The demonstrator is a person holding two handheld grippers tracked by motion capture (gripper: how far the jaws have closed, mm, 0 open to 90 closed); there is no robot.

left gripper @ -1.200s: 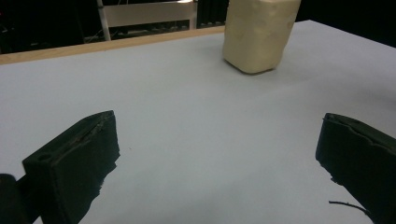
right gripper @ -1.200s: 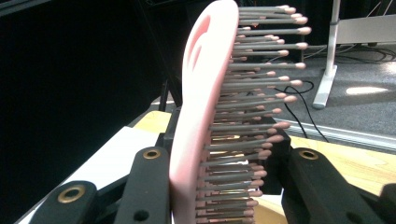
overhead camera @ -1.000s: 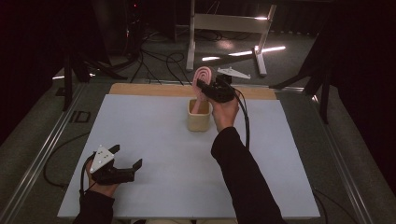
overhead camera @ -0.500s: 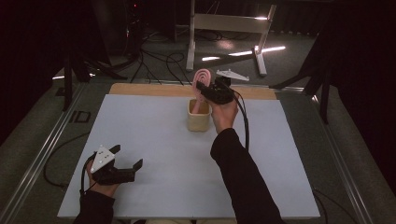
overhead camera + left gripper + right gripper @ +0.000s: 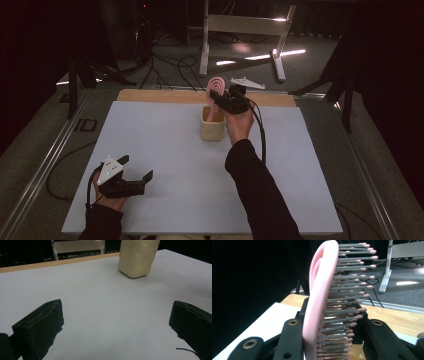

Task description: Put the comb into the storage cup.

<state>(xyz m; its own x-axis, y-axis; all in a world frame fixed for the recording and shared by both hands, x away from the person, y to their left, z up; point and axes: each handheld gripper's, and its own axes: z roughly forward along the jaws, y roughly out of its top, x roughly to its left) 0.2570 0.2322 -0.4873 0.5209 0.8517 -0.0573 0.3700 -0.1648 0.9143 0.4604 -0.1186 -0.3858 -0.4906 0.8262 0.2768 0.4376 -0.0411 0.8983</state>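
A pink hairbrush (image 5: 216, 86) with grey, pink-tipped bristles stands nearly upright over a cream cup (image 5: 212, 129) at the far middle of the white sheet. Its lower end reaches down into the cup's mouth. My right gripper (image 5: 220, 98) is shut on the hairbrush (image 5: 318, 302), one black jaw on the pink back and the other on the bristle side. My left gripper (image 5: 136, 167) rests at the near left of the sheet, open and with nothing between its jaws. From the left gripper (image 5: 117, 322) the cup (image 5: 137, 257) is seen far ahead.
A white sheet (image 5: 165, 165) covers the table, with a wooden strip (image 5: 160, 96) along its far edge. Metal rails (image 5: 45, 170) run down both sides. A light-coloured stand (image 5: 245, 25) and cables (image 5: 170, 62) are on the floor beyond.
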